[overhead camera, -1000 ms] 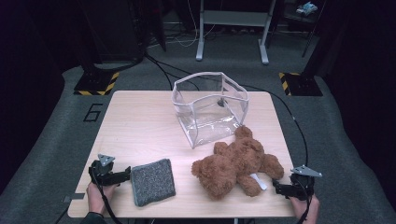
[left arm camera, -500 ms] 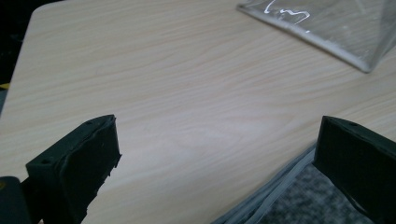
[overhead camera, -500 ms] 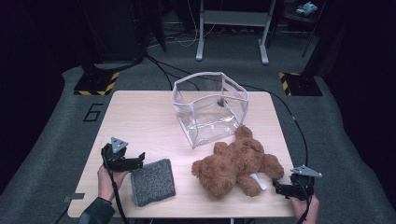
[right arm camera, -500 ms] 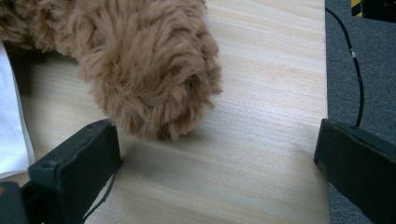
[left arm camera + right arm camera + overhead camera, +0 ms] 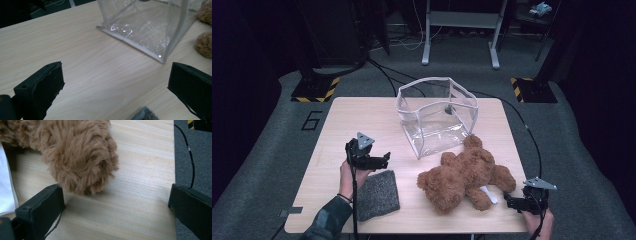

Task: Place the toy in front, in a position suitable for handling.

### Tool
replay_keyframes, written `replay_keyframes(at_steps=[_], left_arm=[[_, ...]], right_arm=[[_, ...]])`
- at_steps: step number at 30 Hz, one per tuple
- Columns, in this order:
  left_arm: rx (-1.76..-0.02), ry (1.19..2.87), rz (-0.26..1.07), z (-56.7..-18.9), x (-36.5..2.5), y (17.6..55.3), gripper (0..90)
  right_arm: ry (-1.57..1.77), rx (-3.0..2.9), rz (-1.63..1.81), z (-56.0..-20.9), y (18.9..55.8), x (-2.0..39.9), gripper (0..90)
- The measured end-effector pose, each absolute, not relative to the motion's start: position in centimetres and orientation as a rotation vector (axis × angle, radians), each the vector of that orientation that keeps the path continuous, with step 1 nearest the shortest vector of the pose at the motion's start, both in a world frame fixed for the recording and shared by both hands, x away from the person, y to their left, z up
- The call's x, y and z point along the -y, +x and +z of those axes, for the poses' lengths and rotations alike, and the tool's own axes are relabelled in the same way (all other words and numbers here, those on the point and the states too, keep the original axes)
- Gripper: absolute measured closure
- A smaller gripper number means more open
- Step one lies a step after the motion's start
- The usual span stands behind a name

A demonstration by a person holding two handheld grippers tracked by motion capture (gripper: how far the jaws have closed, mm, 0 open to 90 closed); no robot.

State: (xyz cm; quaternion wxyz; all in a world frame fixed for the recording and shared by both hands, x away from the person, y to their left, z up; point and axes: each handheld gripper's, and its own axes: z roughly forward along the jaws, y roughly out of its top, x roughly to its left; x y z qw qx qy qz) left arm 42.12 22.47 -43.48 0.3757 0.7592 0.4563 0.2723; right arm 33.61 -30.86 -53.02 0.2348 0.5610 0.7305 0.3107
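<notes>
Nothing packed yet – clear bag [image 5: 438, 116] standing empty at far centre, teddy bear [image 5: 466, 174] lying near-right w/ right gripper [image 5: 510, 202] wide open beside its paw, grey cloth [image 5: 377, 195] near-left, left gripper [image 5: 384, 159] open above table [image 5: 362, 117], gripping nothing.

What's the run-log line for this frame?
left gripper: open, above grey pad | right gripper: open, beside teddy bear | clear bag: upright, open
</notes>
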Motion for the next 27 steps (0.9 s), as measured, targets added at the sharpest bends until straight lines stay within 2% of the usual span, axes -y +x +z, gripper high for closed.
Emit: replay_keyframes(at_steps=[10, 15, 20, 22, 23, 25, 26, 27], left_arm=[[-1.075, 2.007, 0.670, -43.0, -17.7, 44.2, 0.0], [-1.047, 2.019, 0.662, -43.0, -15.2, 45.5, 3.1], [-1.024, 2.012, 0.689, -42.8, -13.1, 46.2, 11.6], [-1.020, 1.999, 0.701, -42.7, -12.4, 46.5, 17.9], [-1.028, 1.987, 0.714, -42.7, -12.0, 46.6, 17.9], [-1.030, 1.976, 0.720, -42.9, -11.3, 46.9, 25.0], [-1.039, 1.970, 0.732, -43.0, -11.0, 47.1, 25.7], [-1.034, 1.971, 0.749, -43.1, -10.7, 47.2, 32.3]], right_arm=[[1.541, -2.002, 0.855, -53.0, 33.6, 30.9, 0.0], [1.542, -2.000, 0.852, -53.0, 33.6, 30.9, 0.0], [1.547, -1.999, 0.848, -53.0, 33.6, 30.9, 0.1], [1.549, -1.995, 0.848, -53.0, 33.6, 30.8, 0.1], [1.548, -1.996, 0.847, -53.0, 33.5, 30.8, 0.2], [1.548, -1.996, 0.847, -53.0, 33.5, 30.8, 0.1], [1.548, -1.996, 0.847, -53.0, 33.5, 30.8, 0.1], [1.548, -1.995, 0.847, -53.0, 33.5, 30.8, 0.2]])
